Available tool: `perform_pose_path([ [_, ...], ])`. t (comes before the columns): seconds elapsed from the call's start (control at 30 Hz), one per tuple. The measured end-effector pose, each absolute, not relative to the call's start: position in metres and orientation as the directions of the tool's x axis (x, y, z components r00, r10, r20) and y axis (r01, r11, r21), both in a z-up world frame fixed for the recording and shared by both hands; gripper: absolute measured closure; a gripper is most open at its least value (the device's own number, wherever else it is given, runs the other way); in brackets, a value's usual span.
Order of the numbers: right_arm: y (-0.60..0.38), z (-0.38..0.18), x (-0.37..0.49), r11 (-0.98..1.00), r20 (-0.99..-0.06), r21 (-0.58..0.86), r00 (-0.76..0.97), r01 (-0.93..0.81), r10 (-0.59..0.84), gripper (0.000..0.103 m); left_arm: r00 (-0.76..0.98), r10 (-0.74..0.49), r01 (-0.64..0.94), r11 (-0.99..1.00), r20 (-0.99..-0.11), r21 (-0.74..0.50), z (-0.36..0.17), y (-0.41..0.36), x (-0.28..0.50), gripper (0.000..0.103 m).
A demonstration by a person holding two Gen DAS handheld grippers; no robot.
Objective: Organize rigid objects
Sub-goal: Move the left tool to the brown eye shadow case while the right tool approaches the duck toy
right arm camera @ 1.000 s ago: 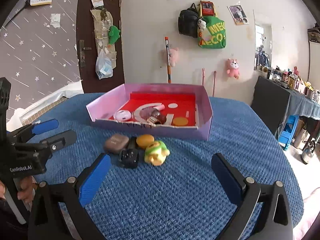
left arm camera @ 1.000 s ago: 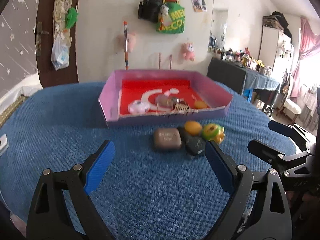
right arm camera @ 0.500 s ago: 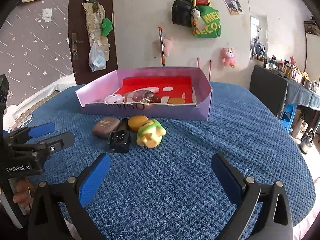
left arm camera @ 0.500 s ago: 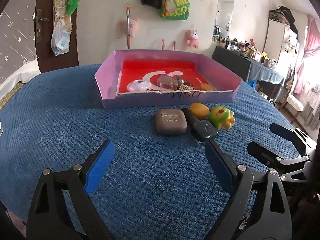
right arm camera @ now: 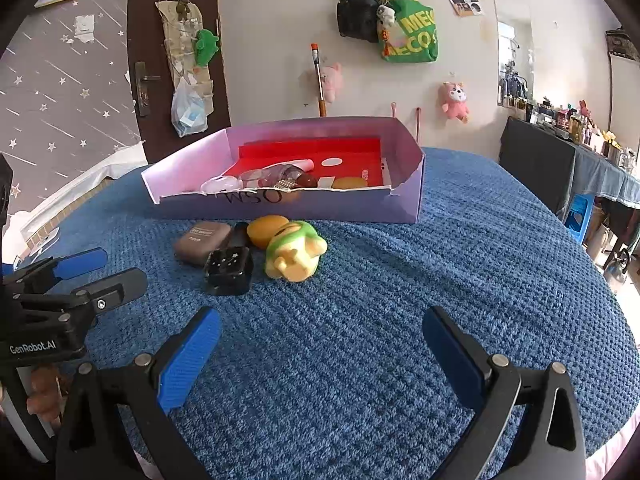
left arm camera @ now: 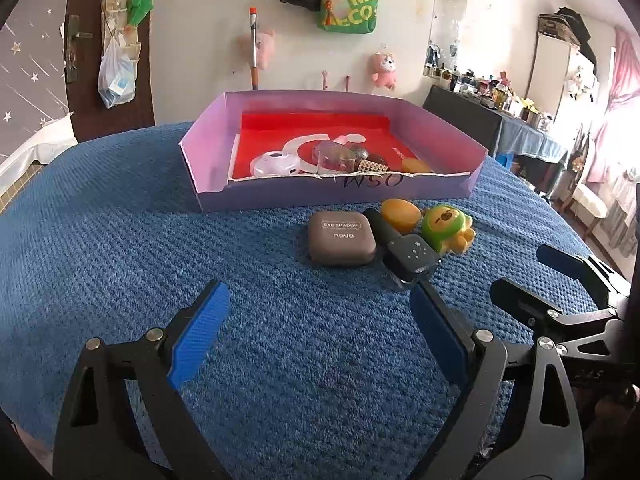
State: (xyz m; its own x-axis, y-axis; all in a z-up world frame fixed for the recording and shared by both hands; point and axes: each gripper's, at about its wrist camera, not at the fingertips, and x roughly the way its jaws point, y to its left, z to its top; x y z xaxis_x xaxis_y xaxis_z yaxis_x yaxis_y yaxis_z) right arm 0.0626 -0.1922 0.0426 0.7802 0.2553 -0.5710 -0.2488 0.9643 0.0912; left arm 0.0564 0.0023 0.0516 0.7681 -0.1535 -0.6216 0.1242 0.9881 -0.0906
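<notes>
From the left wrist view, the left hand-held gripper (left arm camera: 316, 336) was seen spread wide and empty above the blue-covered bench (left arm camera: 120, 264). Four loose pieces were clustered just before the near wall of the purple box (left arm camera: 332, 194): a brown eye-shadow case (left arm camera: 341, 242), a black bottle (left arm camera: 404, 254) touching it, an orange pebble-like piece (left arm camera: 400, 214) and a green-and-yellow toy figure (left arm camera: 446, 229). The case was judged light, stiff and smooth-lidded; a hold across its two flat sides was thought safest. The bottle looked glassy, so slipping and knocking were feared.

From the right wrist view, the right hand-held gripper (right arm camera: 320, 342) was likewise shown agape, nothing held. The toy figure (right arm camera: 294, 254) lay nearest, tipped over, and was guessed squashy or hollow, best pinched at the body. Open cloth was left toward the bench's right edge; the box's near wall, low and torn at its corner, would have to be cleared. The other hand-held gripper crowded the left side.
</notes>
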Motion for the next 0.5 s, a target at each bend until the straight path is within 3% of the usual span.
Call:
perform_pose_path([
  [0.3,-0.189,0.047,0.09,0.968,-0.592,0.08,0.77,-0.239,0.239,0.0,0.737,-0.152,0.135,0.988,-0.659,-0.076,0.055,-0.001,0.086,0.011],
  [0.5,-0.189,0.047,0.114,0.966,-0.656,0.103,0.713,-0.238,0.245,0.0,0.693,-0.142,0.148,0.988,-0.707,-0.054,0.052,-0.005,0.111,0.011],
])
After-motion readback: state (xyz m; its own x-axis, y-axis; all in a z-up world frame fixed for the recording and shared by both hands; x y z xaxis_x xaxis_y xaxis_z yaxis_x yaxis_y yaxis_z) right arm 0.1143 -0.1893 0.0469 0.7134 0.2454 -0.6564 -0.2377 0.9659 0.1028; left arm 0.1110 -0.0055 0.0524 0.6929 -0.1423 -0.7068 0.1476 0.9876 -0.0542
